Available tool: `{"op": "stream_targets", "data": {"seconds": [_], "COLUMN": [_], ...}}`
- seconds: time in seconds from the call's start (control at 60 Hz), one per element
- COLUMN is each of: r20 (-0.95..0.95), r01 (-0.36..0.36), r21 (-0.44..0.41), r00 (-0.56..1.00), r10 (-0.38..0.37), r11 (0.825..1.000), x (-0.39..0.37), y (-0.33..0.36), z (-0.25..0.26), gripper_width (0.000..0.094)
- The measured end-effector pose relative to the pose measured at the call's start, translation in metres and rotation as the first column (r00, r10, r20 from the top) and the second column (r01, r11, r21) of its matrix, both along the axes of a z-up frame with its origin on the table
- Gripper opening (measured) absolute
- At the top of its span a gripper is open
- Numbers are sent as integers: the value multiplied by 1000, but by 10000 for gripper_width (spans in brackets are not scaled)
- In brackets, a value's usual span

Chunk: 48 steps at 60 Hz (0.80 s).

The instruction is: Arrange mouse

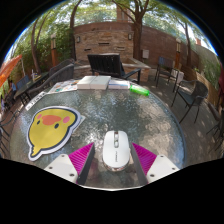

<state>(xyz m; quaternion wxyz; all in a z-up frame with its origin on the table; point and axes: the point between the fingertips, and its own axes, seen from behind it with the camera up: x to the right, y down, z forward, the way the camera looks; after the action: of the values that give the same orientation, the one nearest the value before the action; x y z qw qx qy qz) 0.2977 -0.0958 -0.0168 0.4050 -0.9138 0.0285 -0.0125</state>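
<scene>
Mouse between spread jaws on an outdoor glass surface.

The gripper (116, 160) has its jaws spread, and the white mouse (115, 149) rests on the round glass surface (150, 112) between the pink pads (80, 157), with a gap at each side. A yellow cartoon mouse pad (50, 130) lies to the left of the mouse. Beyond it, a laptop (106, 66) stands open at the far edge, with chairs (192, 97) around.

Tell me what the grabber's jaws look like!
The gripper has two pale, whitish fingers that taper forward like wedges. Each wears a bright pink, triangle-shaped pad on its inner face. No cables, markings or sleeves show here.
</scene>
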Motion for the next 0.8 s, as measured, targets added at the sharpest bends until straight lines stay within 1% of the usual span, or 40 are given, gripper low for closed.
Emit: {"op": "stream_targets", "data": {"seconds": [0.05, 0.1, 0.15, 0.2, 0.3, 0.35, 0.383, 0.433, 0.467, 0.533, 0.583, 0.633, 0.667, 0.7, 0.75, 0.783, 0.8], "r20": [9, 15, 12, 22, 34, 53, 61, 71, 85, 103, 98, 77, 65, 62, 42, 31, 25], "r01": [8, 3, 0, -11, -7, 13, 35, 88, 110, 177, 216, 238, 240, 236, 207, 182, 165], "r21": [1, 11, 17, 18, 4, -6, -4, 19, 33, 102, 160, 235, 283, 315, 367, 392, 397], "r00": [1000, 1000, 1000, 1000, 999, 999, 998, 994, 990, 977, 967, 962, 961, 962, 970, 977, 981], "r10": [-8, -3, 0, 10, 6, -13, -35, -89, -112, -187, -234, -262, -268, -268, -239, -211, -190], "r11": [1000, 1000, 1000, 1000, 1000, 1000, 999, 996, 993, 979, 963, 942, 929, 919, 907, 902, 903], "x": [5, 5, 6, 5, 7, 10, 10, 18, 29, 42, 51, 45, 37, 30, 2, -24, -29], "y": [3, 3, 3, 5, 3, 0, 1, 1, -1, 4, 13, 22, 30, 39, 50, 58, 66], "z": [-4, -1, -1, -2, 1, 3, 2, 14, 30, 71, 106, 149, 177, 205, 234, 251, 251], "gripper_width": [595, 502, 483, 442, 368, 367, 346, 345, 344, 345, 346, 345, 344, 343, 342, 341, 341]}}
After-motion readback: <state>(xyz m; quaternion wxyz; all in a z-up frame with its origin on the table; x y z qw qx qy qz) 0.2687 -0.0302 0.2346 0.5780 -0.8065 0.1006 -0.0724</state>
